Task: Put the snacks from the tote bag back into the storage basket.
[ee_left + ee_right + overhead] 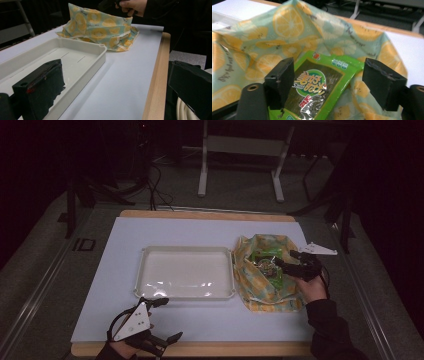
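1. Two claws are in play: the right claw is held inside the mouth of the lemon-print bag, its jaws spread wide and nothing gripped between them.
2. The green snack packet is seen lying in the bag directly under that claw, its glossy front framed between the two jaws in the right gripper view, with neither jaw seen to touch it.
3. The step in hand is judged to be the reach for the packet, a grasp not yet made.
4. The left claw is kept low at the near edge of the bench, its jaws wide apart and empty, the white tray just beyond and to one side of it.
5. Next, the right claw would likely need to be lowered until the packet's edges sit between the jaws, then closed and lifted clear of the cloth; the tray beside the bag looks the probable destination.
6. Care may be called for: the slippery film could slide, or bag fabric could be pinched along with it.
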{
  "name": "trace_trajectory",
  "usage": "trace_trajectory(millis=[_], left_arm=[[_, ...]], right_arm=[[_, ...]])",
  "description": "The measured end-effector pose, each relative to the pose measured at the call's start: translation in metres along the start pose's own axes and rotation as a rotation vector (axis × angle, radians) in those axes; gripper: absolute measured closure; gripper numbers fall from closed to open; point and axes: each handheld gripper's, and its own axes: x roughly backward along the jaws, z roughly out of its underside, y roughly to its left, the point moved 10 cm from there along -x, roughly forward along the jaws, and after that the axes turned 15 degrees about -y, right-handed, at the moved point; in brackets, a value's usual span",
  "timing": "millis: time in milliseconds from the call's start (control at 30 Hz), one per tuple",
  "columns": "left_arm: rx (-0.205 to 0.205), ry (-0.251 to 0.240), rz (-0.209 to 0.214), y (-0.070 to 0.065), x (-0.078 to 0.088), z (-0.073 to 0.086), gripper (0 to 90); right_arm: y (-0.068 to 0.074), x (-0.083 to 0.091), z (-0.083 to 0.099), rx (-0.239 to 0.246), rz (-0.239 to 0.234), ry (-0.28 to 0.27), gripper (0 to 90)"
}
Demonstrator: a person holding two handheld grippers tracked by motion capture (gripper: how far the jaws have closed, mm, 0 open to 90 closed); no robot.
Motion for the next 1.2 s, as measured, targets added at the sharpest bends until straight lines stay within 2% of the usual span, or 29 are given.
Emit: trace_trajectory(millis=[133,167,367,433,500,633,667,700,733,767,833,1100,1200], left_arm=[[-0.001,0.002,0.002,0.0,0.0,0.0,0.4],[-0.001,0.002,0.003,0.0,0.0,0.0,0.4],[-0.001,0.003,0.004,0.0,0.0,0.0,0.4],[0.0,0.004,0.006,-0.001,0.0,0.001,0.4],[-0.001,0.005,0.006,-0.001,0.0,0.001,0.4],[0.0,0.005,0.006,-0.001,0.0,0.001,0.4],[0.0,0.005,0.006,-0.001,0.0,0.001,0.4],[0.0,0.005,0.007,-0.001,0.0,0.001,0.4],[0.0,0.005,0.007,-0.001,0.0,0.001,0.4],[0.0,0.005,0.007,-0.001,0.0,0.001,0.4],[-0.001,0.004,0.008,-0.001,0.0,0.001,0.4],[-0.003,0.007,0.011,-0.001,0.0,0.001,0.4],[-0.001,0.005,0.009,-0.001,0.0,0.001,0.4]], right_arm=[[-0.002,-0.004,0.009,-0.015,0.006,0.028,27.9],[-0.004,-0.007,0.015,-0.033,0.009,0.047,28.3],[-0.004,-0.011,0.028,-0.06,-0.005,0.088,30.0],[-0.005,-0.013,0.035,-0.079,-0.01,0.127,35.8],[-0.005,-0.013,0.037,-0.082,-0.009,0.137,37.6],[-0.01,-0.014,0.037,-0.069,0.022,0.132,38.3],[-0.011,-0.013,0.038,-0.077,0.018,0.137,47.6],[-0.009,-0.014,0.041,-0.124,-0.02,0.18,45.0],[-0.009,-0.014,0.041,-0.124,-0.02,0.18,45.0],[-0.011,-0.015,0.043,-0.163,-0.027,0.197,45.0],[-0.014,-0.014,0.045,-0.178,-0.016,0.205,51.8],[-0.015,-0.016,0.052,-0.262,-0.001,0.254,56.4],[-0.015,-0.017,0.052,-0.274,0.001,0.26,56.7]])
